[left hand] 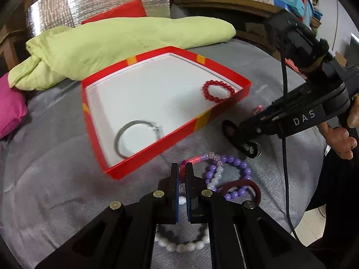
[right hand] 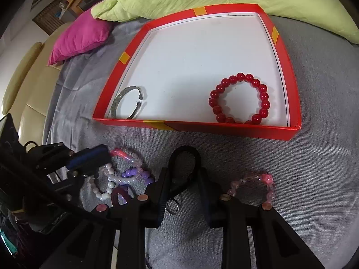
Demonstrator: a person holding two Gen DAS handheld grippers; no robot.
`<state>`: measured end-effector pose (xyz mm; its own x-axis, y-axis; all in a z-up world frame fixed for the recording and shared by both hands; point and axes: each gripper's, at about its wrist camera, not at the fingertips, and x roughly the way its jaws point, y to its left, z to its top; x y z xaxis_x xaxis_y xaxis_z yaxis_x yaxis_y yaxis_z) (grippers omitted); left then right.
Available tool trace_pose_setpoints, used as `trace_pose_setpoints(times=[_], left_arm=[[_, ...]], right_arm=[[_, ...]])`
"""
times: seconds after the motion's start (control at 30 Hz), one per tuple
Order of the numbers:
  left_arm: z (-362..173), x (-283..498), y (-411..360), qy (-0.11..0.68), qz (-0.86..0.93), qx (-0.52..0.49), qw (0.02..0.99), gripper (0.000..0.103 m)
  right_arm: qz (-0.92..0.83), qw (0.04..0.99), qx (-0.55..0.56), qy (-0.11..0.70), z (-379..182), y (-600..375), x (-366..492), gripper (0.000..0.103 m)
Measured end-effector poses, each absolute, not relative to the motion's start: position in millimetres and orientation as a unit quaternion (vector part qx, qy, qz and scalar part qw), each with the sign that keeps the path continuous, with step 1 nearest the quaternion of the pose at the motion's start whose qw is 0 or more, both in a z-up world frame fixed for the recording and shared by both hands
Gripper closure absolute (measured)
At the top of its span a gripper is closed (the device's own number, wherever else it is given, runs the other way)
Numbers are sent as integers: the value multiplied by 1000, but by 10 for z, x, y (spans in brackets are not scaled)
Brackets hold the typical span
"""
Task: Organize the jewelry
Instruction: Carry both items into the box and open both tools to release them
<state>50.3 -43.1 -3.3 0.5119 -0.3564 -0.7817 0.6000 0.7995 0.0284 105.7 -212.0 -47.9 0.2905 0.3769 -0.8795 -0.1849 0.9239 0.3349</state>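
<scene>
Pink bracelet half-hidden between left hand-held gripper fingers.

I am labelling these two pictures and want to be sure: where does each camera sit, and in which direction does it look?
Left wrist: on the left gripper, looking over a bracelet pile toward the red box; the right gripper and hand show.
Right wrist: on the right gripper, facing the box's near wall; the left gripper shows at left.
Shared: box, red bead bracelet, silver bangle.

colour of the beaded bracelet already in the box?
Red, glossy round beads; the beaded bracelet shows best in the right wrist view, inside the red box.
</scene>
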Motion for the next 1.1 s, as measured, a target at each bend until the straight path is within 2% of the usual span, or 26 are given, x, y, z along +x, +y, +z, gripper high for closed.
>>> trace_pose_setpoints(times=[0.1,0.17,0.4,0.6,0.67,0.7,0.73,0.77,0.87,1.1], left_arm=[[25,500,-352,402,-274,140,862,98],[58,496,-329,397,-275,138,865,98],[103,461,-351,388,-292,144,862,98],[-9,475,-362,423,-304,149,840,96],[-4,433,-367,419,-313,152,839,89],[7,397,-370,414,-319,156,838,72],[21,348,-388,405,-326,163,839,49],[27,317,-405,398,-327,168,840,33],[25,255,-461,385,-327,190,842,32],[-195,517,-465,431,-289,183,835,32]], right_arm=[[171,811,67,555,-491,-2025,1049,75],[164,825,29,540,-481,-1917,1031,94],[164,844,11,511,-371,-1943,1022,94],[154,841,17,518,-364,-2090,1056,94],[151,844,22,514,-349,-2135,1057,94],[149,845,23,513,-346,-2138,1065,94],[148,846,25,512,-346,-2142,1062,94],[148,845,27,513,-347,-2148,1066,94],[150,844,26,515,-358,-2114,1065,94],[151,843,31,516,-373,-2050,1081,94]])
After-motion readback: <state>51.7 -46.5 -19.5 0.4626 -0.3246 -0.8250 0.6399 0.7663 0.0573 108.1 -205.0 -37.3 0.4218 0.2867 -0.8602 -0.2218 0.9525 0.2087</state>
